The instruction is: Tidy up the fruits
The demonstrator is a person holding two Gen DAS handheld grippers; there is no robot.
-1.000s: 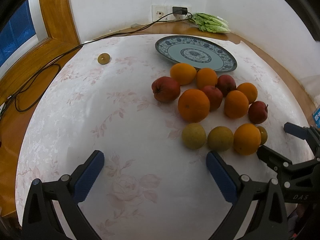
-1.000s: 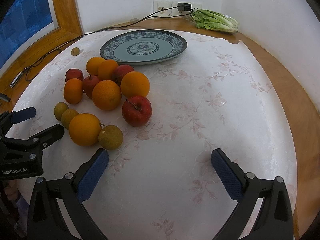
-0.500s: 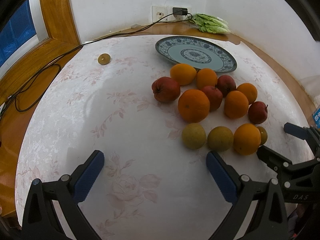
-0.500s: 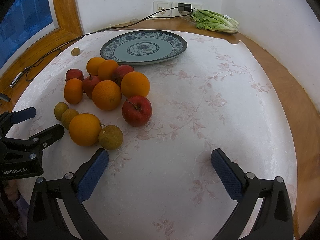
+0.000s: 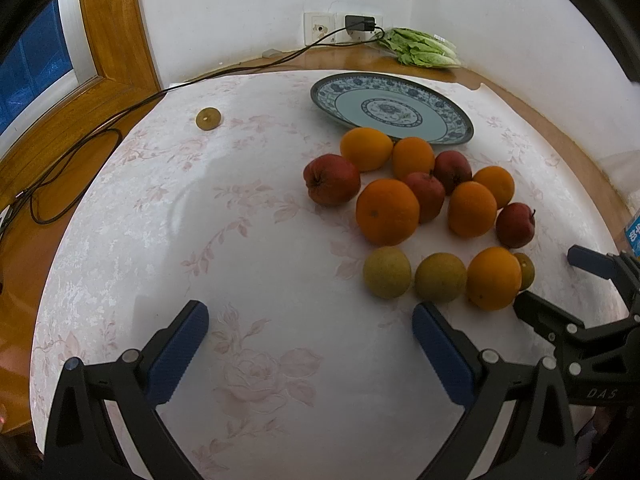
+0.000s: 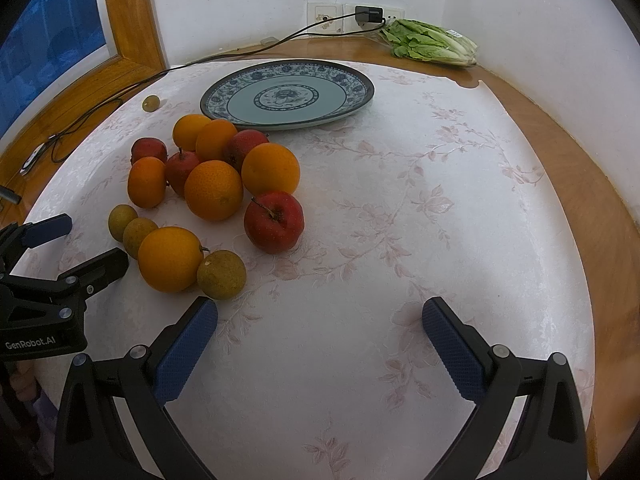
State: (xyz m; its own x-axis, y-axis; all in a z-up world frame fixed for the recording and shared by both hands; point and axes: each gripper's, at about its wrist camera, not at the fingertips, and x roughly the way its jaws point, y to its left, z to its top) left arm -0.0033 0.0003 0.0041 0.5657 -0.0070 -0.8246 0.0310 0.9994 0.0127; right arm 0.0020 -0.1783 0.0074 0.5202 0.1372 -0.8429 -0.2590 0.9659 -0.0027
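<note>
A cluster of fruit lies on the floral tablecloth: several oranges (image 5: pixel 387 211) (image 6: pixel 213 190), several red apples (image 5: pixel 331 179) (image 6: pixel 274 222) and small yellow-green fruits (image 5: pixel 386 272) (image 6: pixel 221 275). Behind it sits a blue patterned plate (image 5: pixel 392 109) (image 6: pixel 287 94) with nothing on it. My left gripper (image 5: pixel 310 346) is open over bare cloth, left of and nearer than the fruit. My right gripper (image 6: pixel 320 346) is open too, its left finger just short of a yellow-green fruit. Each gripper shows at the edge of the other's view.
One small yellow-green fruit (image 5: pixel 208 119) (image 6: pixel 151 103) lies alone near the table's far left. A bunch of lettuce (image 5: pixel 422 47) (image 6: pixel 430 42) rests on the wooden ledge by wall sockets, and a black cable (image 5: pixel 120 118) runs along the sill. Bare cloth spreads to the right in the right wrist view.
</note>
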